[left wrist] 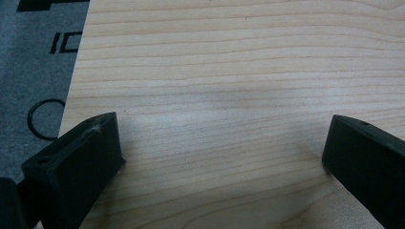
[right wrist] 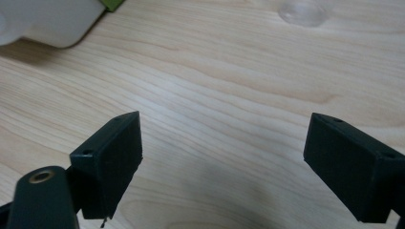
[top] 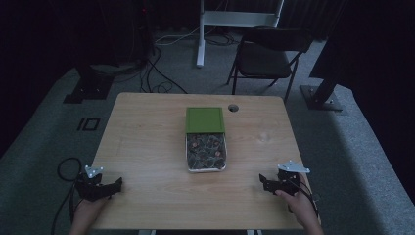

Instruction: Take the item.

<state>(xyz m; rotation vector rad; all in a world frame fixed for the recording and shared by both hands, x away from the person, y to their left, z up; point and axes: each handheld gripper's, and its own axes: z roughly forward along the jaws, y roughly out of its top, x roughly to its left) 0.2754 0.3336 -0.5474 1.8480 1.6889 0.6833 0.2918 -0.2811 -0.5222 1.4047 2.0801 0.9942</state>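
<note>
Both grippers, left gripper (top: 116,184) and right gripper (top: 263,180), rest spread and empty. At twelve o'clock, table centre, sits the white box (top: 206,169), green lid (top: 204,119) slid back. Probably light, rigid; grip its side walls.

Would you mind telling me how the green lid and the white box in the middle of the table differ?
The green lid is plain, flat and bare on top; the white box is open and holds a dark jumble of small items. The lid lies at the far end, the box nearer the person. They share about the same width and touch end to end.
</note>
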